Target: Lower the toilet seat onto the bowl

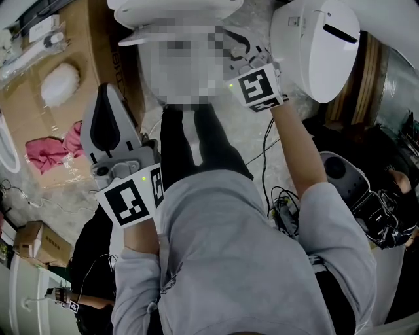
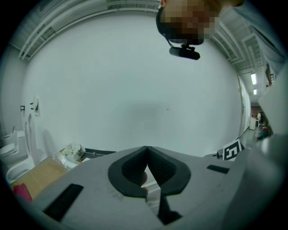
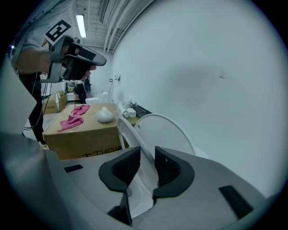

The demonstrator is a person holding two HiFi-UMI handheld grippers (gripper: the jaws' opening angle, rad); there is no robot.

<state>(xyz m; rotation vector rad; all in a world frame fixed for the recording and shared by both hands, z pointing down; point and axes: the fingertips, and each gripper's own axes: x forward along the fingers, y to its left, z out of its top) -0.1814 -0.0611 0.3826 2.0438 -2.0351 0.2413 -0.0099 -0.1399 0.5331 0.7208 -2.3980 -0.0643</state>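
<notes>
Up against the white wall [image 3: 202, 67], right tool [image 3: 147, 155] clamped on the tilted toilet seat [image 3: 128, 133], lid [image 3: 166, 132] upright behind it, left tool [image 2: 146, 150] closed tight, nothing in it

Right gripper view: near end of toilet seat [image 3: 129, 134] hidden behind the body of the right gripper [image 3: 147, 157]. Print on cardboard box [image 3: 83, 134] partly covered the same way. Small white items [image 3: 127, 110] at the box's far end too small to identify.

Head view: that gripper's jaws hidden beyond its marker cube [image 1: 258, 86]. Toilet [image 1: 177, 12] cut by top edge, bowl interior not visible.

Left gripper view: another toilet [image 2: 10, 157] cut by left edge, detail too small.
</notes>
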